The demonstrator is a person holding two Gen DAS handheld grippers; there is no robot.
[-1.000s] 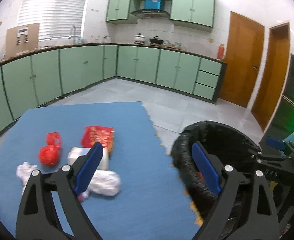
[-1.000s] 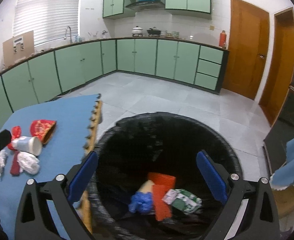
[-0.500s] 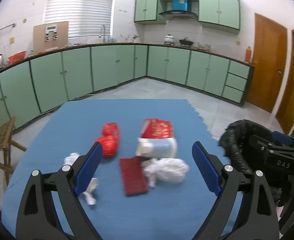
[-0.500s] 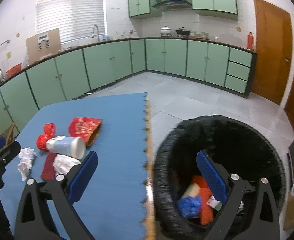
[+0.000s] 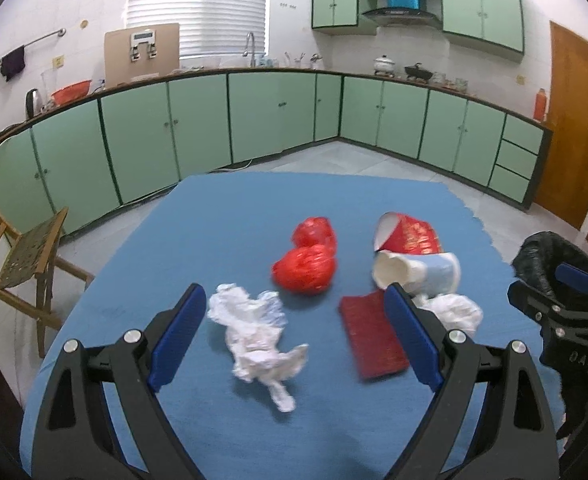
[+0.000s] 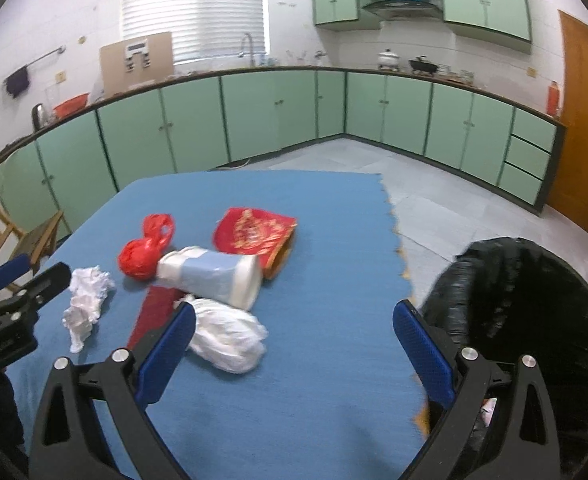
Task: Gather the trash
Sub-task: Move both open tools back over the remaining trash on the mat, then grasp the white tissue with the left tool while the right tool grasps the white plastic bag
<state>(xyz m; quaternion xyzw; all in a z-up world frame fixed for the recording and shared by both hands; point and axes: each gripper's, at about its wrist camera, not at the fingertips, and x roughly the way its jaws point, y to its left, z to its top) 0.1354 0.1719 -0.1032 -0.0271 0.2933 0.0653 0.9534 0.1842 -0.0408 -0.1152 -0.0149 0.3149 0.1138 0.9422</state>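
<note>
Hovering above the blue foam mat (image 5: 222, 216), the left gripper (image 5: 294, 336) has its blue-padded jaws spread wide with nothing between them, framing a crumpled white tissue wad (image 5: 256, 330). Beyond the wad lies a knotted red plastic bag (image 5: 308, 266); right of it, a flat red card (image 5: 372, 338), a tipped white-and-blue paper cup (image 5: 418, 272), a red patterned packet (image 5: 408, 236) and a scrunched white plastic bag (image 6: 228, 334). The right gripper (image 6: 294, 354) (equally wide apart, holding nothing) hangs over the mat's right edge, beside the black-lined round trash bin (image 6: 534, 300).
</note>
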